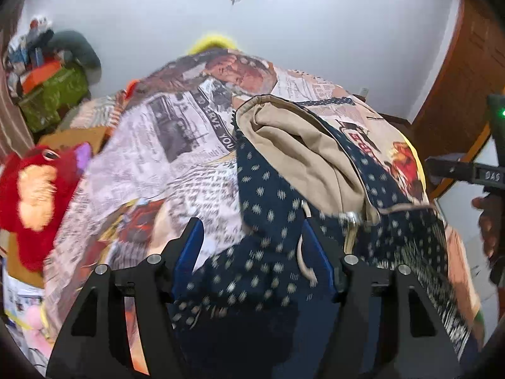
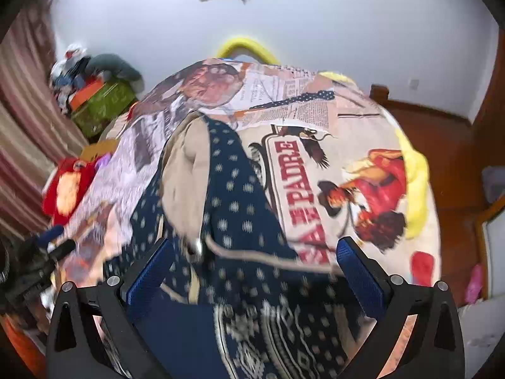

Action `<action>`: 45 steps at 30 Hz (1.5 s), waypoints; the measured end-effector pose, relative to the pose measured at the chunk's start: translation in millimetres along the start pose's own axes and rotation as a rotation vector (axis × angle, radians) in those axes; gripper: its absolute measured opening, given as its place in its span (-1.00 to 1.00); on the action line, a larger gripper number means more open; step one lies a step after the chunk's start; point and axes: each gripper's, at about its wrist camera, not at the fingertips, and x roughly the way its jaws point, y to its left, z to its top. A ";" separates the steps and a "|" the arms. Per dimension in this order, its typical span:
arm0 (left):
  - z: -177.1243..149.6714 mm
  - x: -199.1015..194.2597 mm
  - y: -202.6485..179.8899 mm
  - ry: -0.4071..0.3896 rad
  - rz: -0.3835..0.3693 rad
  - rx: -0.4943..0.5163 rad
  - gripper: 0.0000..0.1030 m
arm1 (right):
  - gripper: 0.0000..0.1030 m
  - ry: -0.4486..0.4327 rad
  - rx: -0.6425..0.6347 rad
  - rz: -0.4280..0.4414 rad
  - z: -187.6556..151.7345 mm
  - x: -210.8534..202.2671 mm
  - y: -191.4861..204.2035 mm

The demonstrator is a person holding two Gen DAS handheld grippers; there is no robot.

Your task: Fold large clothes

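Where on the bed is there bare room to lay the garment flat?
Bare printed newspaper-collage bedspread lies between the navy dotted tan-lined garment and the yellow plush pillow. The other side is crowded by the red plush toy and the green box.

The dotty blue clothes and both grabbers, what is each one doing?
Dotted navy garment: crumpled on the printed bedspread, beige lining showing.
Left gripper: open, fingers astride the navy cloth.
Right gripper: open, over the garment.
Red plush toy: lying beside the bedspread.
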 end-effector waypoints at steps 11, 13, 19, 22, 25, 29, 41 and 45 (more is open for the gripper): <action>37.8 126.8 26.0 0.136 -0.122 -0.194 0.24 | 0.99 0.152 0.175 0.126 50.5 139.4 -5.7; 40.6 143.7 29.2 0.156 -0.162 -0.241 0.24 | 0.99 0.164 0.173 0.138 55.8 158.2 -0.6; 46.3 158.5 7.6 0.157 -0.166 -0.210 -0.19 | 0.44 0.066 0.078 0.164 55.4 164.3 25.8; 46.6 145.1 -10.2 0.162 -0.179 -0.148 -0.72 | -0.28 0.063 -0.002 0.181 48.9 158.7 40.2; 45.9 116.3 -25.0 0.148 -0.206 -0.102 -0.74 | -0.57 0.078 0.018 0.247 40.2 146.7 38.8; 31.9 64.1 -43.8 0.135 -0.229 0.003 -0.74 | -0.60 0.070 0.005 0.294 24.5 113.7 38.1; -82.3 -6.1 -59.7 0.290 -0.215 0.084 -0.71 | -0.59 0.104 -0.126 0.268 -91.0 11.3 38.0; -118.8 -6.4 -63.0 0.324 -0.148 0.124 -0.56 | -0.54 0.189 -0.166 0.172 -135.0 9.4 44.3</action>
